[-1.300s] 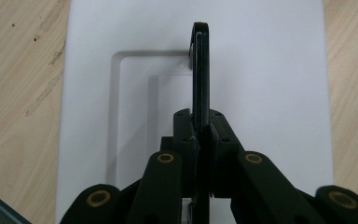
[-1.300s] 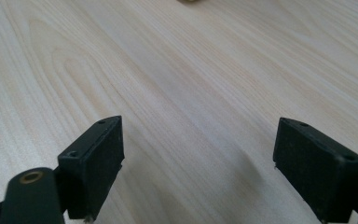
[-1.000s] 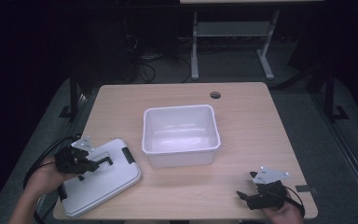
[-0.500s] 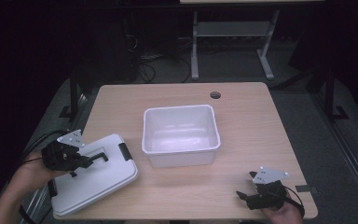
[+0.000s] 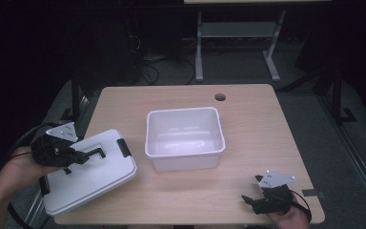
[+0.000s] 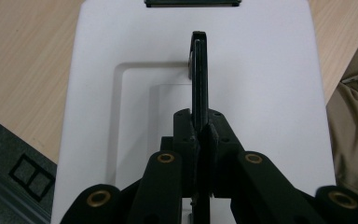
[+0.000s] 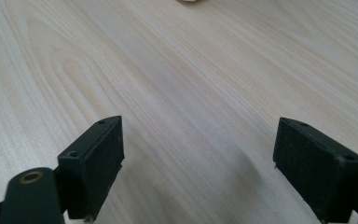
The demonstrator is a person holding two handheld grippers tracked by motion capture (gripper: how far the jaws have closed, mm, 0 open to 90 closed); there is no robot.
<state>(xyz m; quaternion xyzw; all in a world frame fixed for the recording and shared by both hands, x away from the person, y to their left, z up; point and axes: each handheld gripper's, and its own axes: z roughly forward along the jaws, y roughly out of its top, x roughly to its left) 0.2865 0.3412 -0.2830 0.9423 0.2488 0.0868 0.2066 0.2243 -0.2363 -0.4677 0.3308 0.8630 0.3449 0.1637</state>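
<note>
A white rectangular lid (image 5: 90, 174) with black latches hangs tilted over the table's front left corner. It is held by its black handle (image 5: 94, 153). My left gripper (image 5: 76, 157) is shut on that handle, and the left gripper view shows the thin handle bar (image 6: 199, 74) pinched between the pads over the lid's top (image 6: 265, 93). An empty white bin (image 5: 185, 137) stands mid-table, to the right of the lid. At the front right my right gripper (image 5: 250, 200) stays low on the table with its jaws wide apart (image 7: 198, 158) and nothing between them.
The wooden table (image 5: 248, 124) has a round cable hole (image 5: 220, 97) at the back. Dark floor, cables and a metal stand's legs (image 5: 233, 52) lie beyond the far edge. The lid overhangs the table's left front edge.
My left gripper has risen with the lid in it. The lid has come off the table, tilted and swung towards the left edge. The right gripper has not moved.
</note>
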